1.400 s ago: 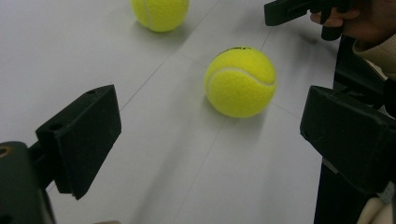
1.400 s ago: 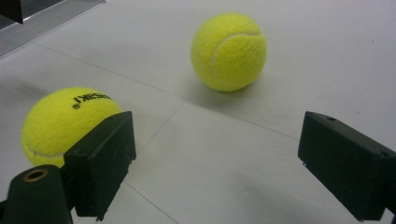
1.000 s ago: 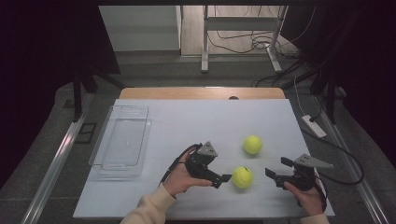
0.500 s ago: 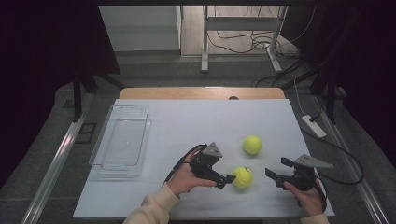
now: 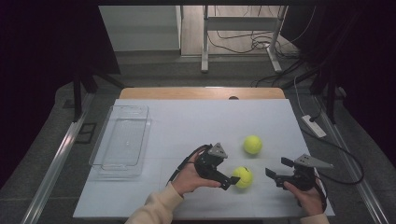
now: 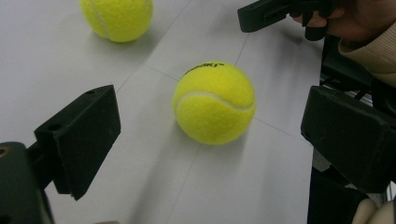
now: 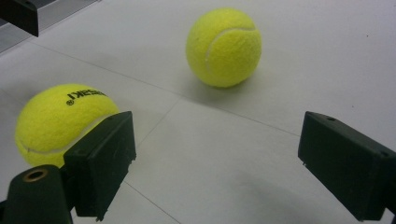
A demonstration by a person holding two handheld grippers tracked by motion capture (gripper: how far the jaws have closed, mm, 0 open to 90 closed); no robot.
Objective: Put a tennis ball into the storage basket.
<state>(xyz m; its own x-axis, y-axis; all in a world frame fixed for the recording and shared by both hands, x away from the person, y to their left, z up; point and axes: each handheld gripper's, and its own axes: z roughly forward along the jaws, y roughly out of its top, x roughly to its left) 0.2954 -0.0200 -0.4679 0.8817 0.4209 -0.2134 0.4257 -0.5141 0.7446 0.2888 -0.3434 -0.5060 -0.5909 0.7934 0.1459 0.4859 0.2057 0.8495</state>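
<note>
Two yellow tennis balls lie on the white table. The nearer ball (image 5: 243,177) (image 6: 214,102) rests just ahead of my left gripper (image 5: 229,172) (image 6: 210,135), which is open; the ball sits in front of the gap, touching neither jaw. The farther ball (image 5: 252,144) (image 6: 116,18) (image 7: 224,46) lies free beyond it. My right gripper (image 5: 276,173) (image 7: 224,163) is open and empty, right of the nearer ball (image 7: 60,123), pointing left toward both balls.
A clear plastic tray (image 5: 120,140) stands empty at the table's left. The table's front edge (image 5: 205,217) runs close under both hands. A white power strip (image 5: 314,126) and cables lie past the right edge.
My left gripper has slid right and slightly nearer, closing in on the nearer ball. The right gripper and both balls have stayed put.
</note>
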